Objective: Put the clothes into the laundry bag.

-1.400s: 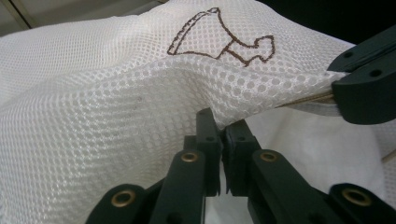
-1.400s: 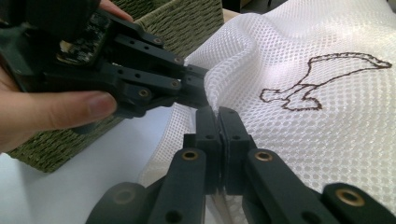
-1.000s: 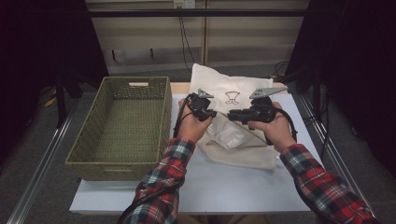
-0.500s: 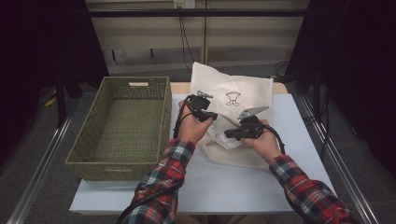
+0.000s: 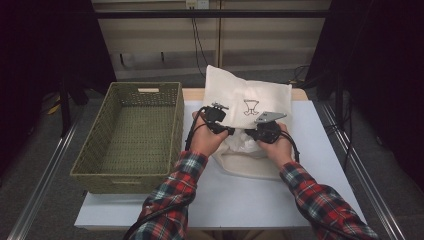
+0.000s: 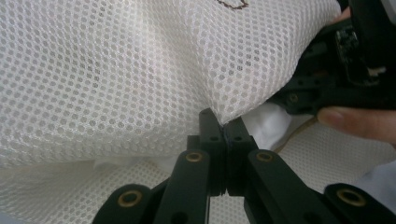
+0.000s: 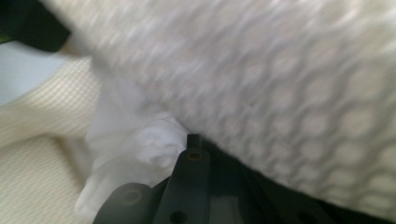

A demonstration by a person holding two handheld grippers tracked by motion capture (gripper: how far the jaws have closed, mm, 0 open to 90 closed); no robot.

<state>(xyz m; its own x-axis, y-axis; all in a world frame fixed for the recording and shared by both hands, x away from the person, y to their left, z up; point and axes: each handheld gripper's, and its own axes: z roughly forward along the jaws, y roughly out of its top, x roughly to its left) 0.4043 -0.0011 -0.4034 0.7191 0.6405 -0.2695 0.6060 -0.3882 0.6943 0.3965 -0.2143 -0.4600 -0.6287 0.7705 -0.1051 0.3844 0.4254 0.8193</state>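
Observation:
A white mesh bag (image 5: pixel 247 102) with a small dark emblem lies on the white table (image 5: pixel 310 150), with white cloth (image 7: pixel 140 144) bunched at its mouth. My left gripper (image 5: pixel 231 131) is shut on a fold of the mesh (image 6: pixel 140 70), and the netting drapes up from its closed tips (image 6: pixel 224 123). My right gripper (image 5: pixel 248 133) faces it a few centimetres away. Its jaws (image 7: pixel 196 140) are closed under the blurred mesh edge (image 7: pixel 280 84), which hides one jaw, beside the white cloth. The right gripper's body (image 6: pixel 336 84) shows close by in the left gripper view.
A long green woven basket (image 5: pixel 90 170) stands to the left of the bag, its near end over the table's front-left corner. Bare table lies in front of the bag and to its right. A dark shelf frame and cables run behind.
My right hand has come down and in toward the left gripper, lowering the bag's edge onto the pile. The left hand has stayed put.

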